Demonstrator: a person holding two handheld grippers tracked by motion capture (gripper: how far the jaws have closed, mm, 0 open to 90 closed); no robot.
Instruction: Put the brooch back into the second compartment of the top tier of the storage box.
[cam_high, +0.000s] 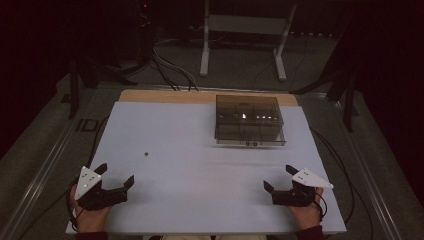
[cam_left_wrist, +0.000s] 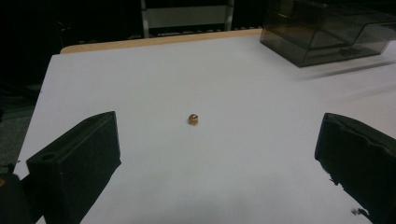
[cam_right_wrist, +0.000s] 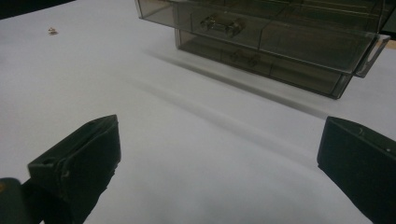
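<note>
**Both claws wide, small brass piece ahead of my left one**

I hold my left gripper (cam_high: 117, 174) low over the near left part of the white table (cam_high: 200, 200), its jaws spread wide apart with nothing between them. In the left gripper view the two black jaws rise at the bottom corners and bare table lies in the gap.

Straight ahead of that gap, a little left of its middle and well clear of both jaws, sits the small brass piece (cam_left_wrist: 193, 119). In the high view it is a tiny dot (cam_high: 146, 154) just beyond my left gripper and slightly to its right side. It looks stubby and rounded, about as tall as it is wide, so I cannot make out a long axis or say which way it points; it is too small to tell more.

My right gripper (cam_high: 280, 178) rests at the near right part of the table, its jaws likewise standing wide apart and empty. Ahead of it and somewhat to the right stands the smoky clear drawer box (cam_right_wrist: 280, 42), with two drawer fronts and their handles facing my right gripper. From this gripper the brass piece (cam_right_wrist: 53, 31) lies far off to the forward left, well apart from the box.
</note>
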